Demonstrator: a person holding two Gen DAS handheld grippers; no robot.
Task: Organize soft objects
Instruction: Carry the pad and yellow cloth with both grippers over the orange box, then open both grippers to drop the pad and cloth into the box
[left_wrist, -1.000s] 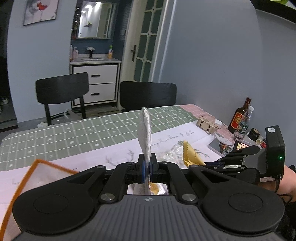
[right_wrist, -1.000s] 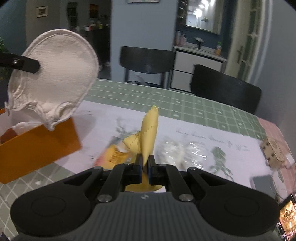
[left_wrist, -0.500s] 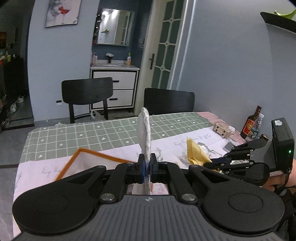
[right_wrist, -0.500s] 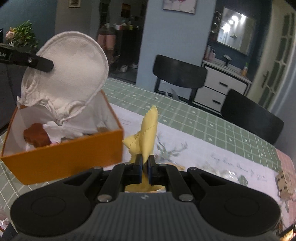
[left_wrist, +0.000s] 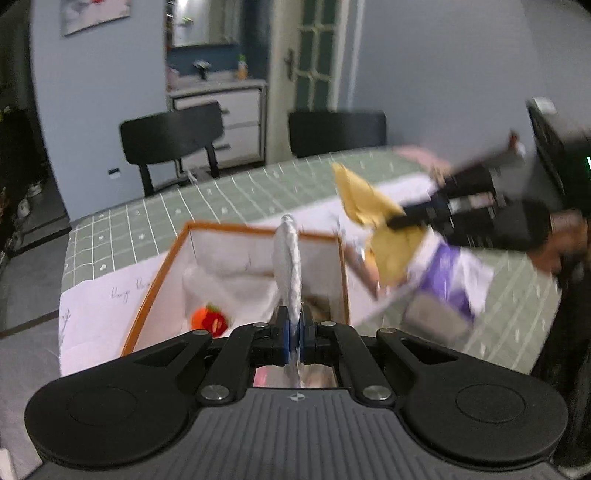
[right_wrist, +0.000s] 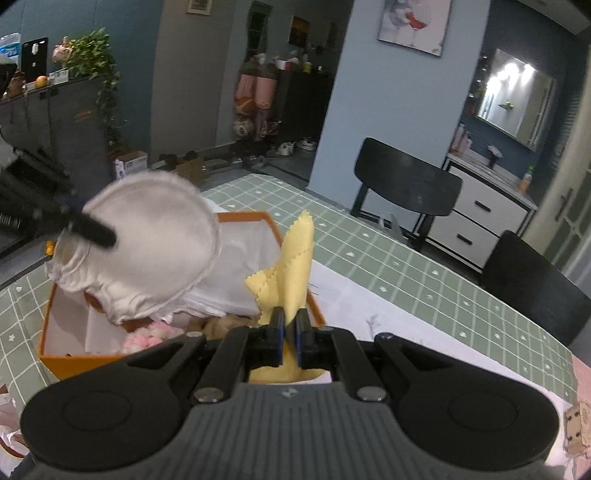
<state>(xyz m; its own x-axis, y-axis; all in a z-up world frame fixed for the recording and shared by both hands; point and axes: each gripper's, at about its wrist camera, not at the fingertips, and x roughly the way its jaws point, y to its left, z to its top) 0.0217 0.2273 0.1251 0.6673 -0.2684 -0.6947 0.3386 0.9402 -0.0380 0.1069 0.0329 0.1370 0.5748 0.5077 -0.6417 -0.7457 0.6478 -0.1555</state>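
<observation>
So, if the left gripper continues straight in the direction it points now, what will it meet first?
Probably the inside of the orange box: the left gripper, shut on the white pad, points down into it, toward the white cloth there. Depth is unclear.

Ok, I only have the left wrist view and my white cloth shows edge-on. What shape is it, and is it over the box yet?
Observer: In the right wrist view the white cloth is a round pad with a gathered edge, hanging above the orange box.
Operator: What else is in the box?
Observer: Something pink and fluffy lies at the near wall, beside white cloth.
Operator: Does the right gripper have a firm hold on the yellow cloth?
Observer: Yes, the right gripper is shut on the yellow cloth, which stands up between its fingers.
</observation>
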